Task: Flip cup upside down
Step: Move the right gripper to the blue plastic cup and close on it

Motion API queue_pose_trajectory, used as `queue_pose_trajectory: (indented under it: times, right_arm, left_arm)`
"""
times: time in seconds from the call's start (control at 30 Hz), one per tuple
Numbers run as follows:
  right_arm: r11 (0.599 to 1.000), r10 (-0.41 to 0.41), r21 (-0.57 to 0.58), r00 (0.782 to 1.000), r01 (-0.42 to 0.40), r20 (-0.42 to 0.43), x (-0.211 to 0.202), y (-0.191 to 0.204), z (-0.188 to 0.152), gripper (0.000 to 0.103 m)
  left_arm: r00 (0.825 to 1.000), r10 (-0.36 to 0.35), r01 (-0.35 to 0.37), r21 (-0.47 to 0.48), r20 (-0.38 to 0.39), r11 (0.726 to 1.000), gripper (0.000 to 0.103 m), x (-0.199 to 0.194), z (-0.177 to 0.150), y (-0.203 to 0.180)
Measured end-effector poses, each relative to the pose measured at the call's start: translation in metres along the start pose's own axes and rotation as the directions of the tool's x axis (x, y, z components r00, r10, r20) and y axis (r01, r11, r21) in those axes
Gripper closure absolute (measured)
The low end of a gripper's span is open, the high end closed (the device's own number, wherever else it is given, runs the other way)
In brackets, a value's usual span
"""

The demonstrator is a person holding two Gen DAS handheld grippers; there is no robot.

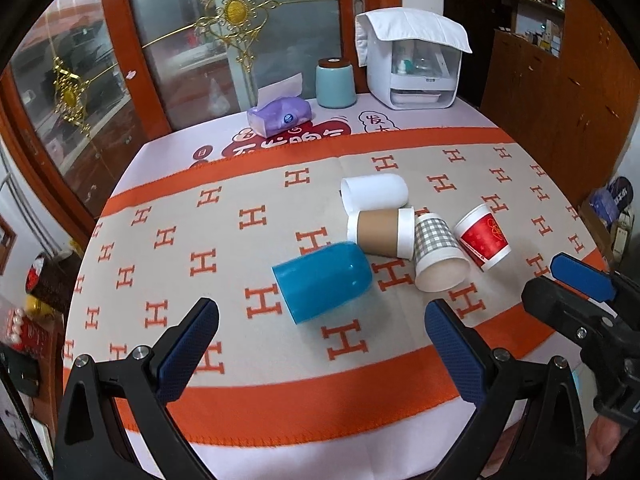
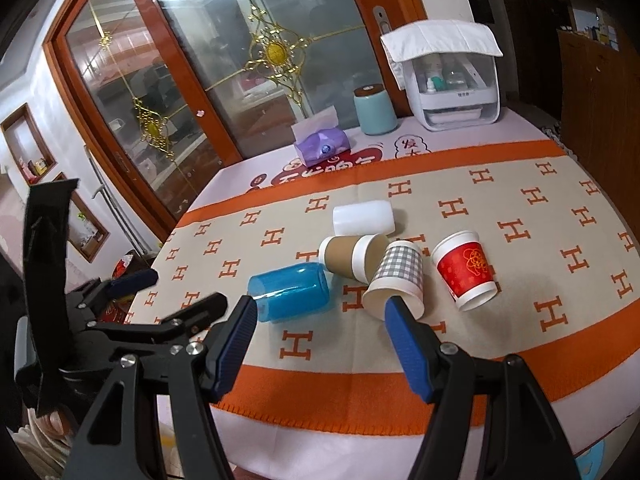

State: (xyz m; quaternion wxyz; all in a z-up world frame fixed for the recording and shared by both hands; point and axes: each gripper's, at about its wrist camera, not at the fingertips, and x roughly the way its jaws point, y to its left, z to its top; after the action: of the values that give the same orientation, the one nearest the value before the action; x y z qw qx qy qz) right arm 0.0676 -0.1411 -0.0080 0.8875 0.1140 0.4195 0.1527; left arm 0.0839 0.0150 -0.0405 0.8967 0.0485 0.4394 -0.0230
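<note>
Several cups lie on their sides on the orange-and-beige cloth: a blue plastic cup [image 1: 323, 280] [image 2: 289, 291], a white cup [image 1: 374, 193] [image 2: 363, 218], a brown-sleeved paper cup [image 1: 382, 233] [image 2: 352, 256], a grey checked paper cup [image 1: 438, 256] [image 2: 397, 278] and a red paper cup [image 1: 483, 237] [image 2: 466, 270]. My left gripper [image 1: 322, 320] is open and empty, just short of the blue cup. My right gripper [image 2: 320, 318] is open and empty, near the blue and checked cups. The right gripper also shows in the left wrist view [image 1: 580, 280], at the right edge.
At the back of the table stand a purple tissue pack [image 1: 280, 116], a teal canister [image 1: 335, 82] and a white appliance [image 1: 416, 62] with a cloth on top. Glass doors [image 1: 160, 40] stand behind. A wooden cabinet [image 1: 560, 100] is on the right.
</note>
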Motion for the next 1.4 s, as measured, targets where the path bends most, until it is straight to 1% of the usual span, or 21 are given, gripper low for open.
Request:
queue_pose_trajectory:
  times: [0.1, 0.23, 0.3, 0.4, 0.43, 0.5, 0.67, 0.73, 0.8, 0.83, 0.87, 0.9, 0.97, 1.0, 1.03, 1.07, 1.2, 1.27, 1.3, 1.33, 1.4]
  right_arm:
    - [0.999, 0.004, 0.041, 0.999, -0.002, -0.037, 0.015, -0.007, 0.003, 0.036]
    - [0.993, 0.017, 0.120, 0.995, -0.005, -0.101, 0.041, -0.020, 0.004, 0.036]
    - [0.988, 0.021, 0.157, 0.991, 0.000, -0.134, 0.056, -0.028, 0.001, 0.036]
    - [0.982, 0.022, 0.189, 0.983, 0.013, -0.182, 0.074, -0.037, -0.006, 0.036]
    - [0.980, 0.025, 0.198, 0.980, 0.015, -0.197, 0.080, -0.040, -0.008, 0.036]
    - [0.977, 0.030, 0.211, 0.975, 0.017, -0.219, 0.089, -0.045, -0.012, 0.036]
    - [0.973, 0.044, 0.231, 0.964, 0.018, -0.264, 0.107, -0.053, -0.018, 0.036]
    - [0.973, 0.048, 0.232, 0.960, 0.017, -0.275, 0.110, -0.054, -0.021, 0.036]
    - [0.972, 0.053, 0.235, 0.957, 0.016, -0.286, 0.115, -0.056, -0.023, 0.036]
    - [0.971, 0.055, 0.237, 0.955, 0.016, -0.291, 0.116, -0.058, -0.024, 0.036]
    - [0.971, 0.055, 0.239, 0.953, 0.018, -0.296, 0.118, -0.059, -0.024, 0.036]
    - [0.970, 0.056, 0.241, 0.952, 0.019, -0.301, 0.119, -0.061, -0.026, 0.036]
    - [0.968, 0.059, 0.250, 0.949, 0.021, -0.309, 0.123, -0.065, -0.027, 0.036]
    - [0.967, 0.060, 0.253, 0.948, 0.022, -0.312, 0.124, -0.066, -0.027, 0.036]
    - [0.966, 0.060, 0.258, 0.948, 0.024, -0.313, 0.125, -0.067, -0.027, 0.036]
    - [0.964, 0.061, 0.264, 0.947, 0.025, -0.315, 0.126, -0.070, -0.027, 0.036]
    - [0.961, 0.072, 0.277, 0.947, 0.018, -0.313, 0.126, -0.073, -0.028, 0.036]
    - [0.960, 0.080, 0.281, 0.948, 0.010, -0.307, 0.124, -0.073, -0.028, 0.036]
    - [0.960, 0.082, 0.282, 0.949, 0.007, -0.305, 0.123, -0.073, -0.028, 0.036]
    - [0.959, 0.085, 0.282, 0.950, 0.004, -0.301, 0.121, -0.073, -0.029, 0.036]
    - [0.959, 0.090, 0.283, 0.952, -0.003, -0.293, 0.116, -0.073, -0.030, 0.036]
  left_arm:
    - [1.000, 0.008, -0.009, 0.073, 0.014, 0.997, 0.001, 0.009, 0.010, 0.003]
    - [0.999, 0.009, 0.001, 0.219, -0.045, 0.976, 0.001, 0.036, 0.025, 0.005]
    - [0.996, 0.027, -0.001, 0.297, -0.084, 0.955, 0.001, 0.058, 0.031, 0.007]
    - [0.989, 0.046, 0.011, 0.377, -0.143, 0.926, 0.001, 0.090, 0.036, 0.007]
    - [0.982, 0.041, 0.036, 0.399, -0.182, 0.916, 0.001, 0.103, 0.037, 0.006]
    - [0.972, 0.010, 0.093, 0.427, -0.233, 0.899, 0.001, 0.117, 0.035, 0.003]
    - [0.953, -0.037, 0.197, 0.520, -0.302, 0.831, 0.001, 0.141, 0.032, -0.018]
    - [0.945, -0.031, 0.217, 0.556, -0.325, 0.803, 0.001, 0.151, 0.031, -0.028]
    - [0.938, -0.004, 0.223, 0.596, -0.346, 0.772, 0.001, 0.163, 0.030, -0.038]
    - [0.933, 0.013, 0.226, 0.611, -0.360, 0.759, 0.001, 0.172, 0.029, -0.041]
    - [0.928, 0.022, 0.229, 0.617, -0.372, 0.753, 0.001, 0.177, 0.029, -0.043]
    - [0.922, 0.034, 0.231, 0.618, -0.385, 0.751, 0.003, 0.183, 0.029, -0.044]
    - [0.902, 0.042, 0.252, 0.600, -0.431, 0.759, 0.016, 0.194, 0.031, -0.044]
    - [0.888, 0.031, 0.271, 0.578, -0.458, 0.770, 0.020, 0.199, 0.032, -0.043]
    - [0.875, 0.029, 0.280, 0.555, -0.483, 0.783, 0.027, 0.205, 0.033, -0.042]
    - [0.874, 0.036, 0.270, 0.547, -0.485, 0.792, 0.027, 0.209, 0.036, -0.041]
    - [0.875, 0.044, 0.251, 0.527, -0.483, 0.812, 0.027, 0.212, 0.038, -0.042]
    - [0.866, 0.056, 0.234, 0.503, -0.496, 0.832, 0.028, 0.211, 0.038, -0.040]
    - [0.859, 0.060, 0.229, 0.485, -0.509, 0.844, 0.028, 0.211, 0.039, -0.039]
    - [0.851, 0.059, 0.222, 0.459, -0.522, 0.860, 0.028, 0.210, 0.039, -0.038]
    - [0.840, 0.045, 0.219, 0.413, -0.540, 0.884, 0.028, 0.206, 0.041, -0.035]
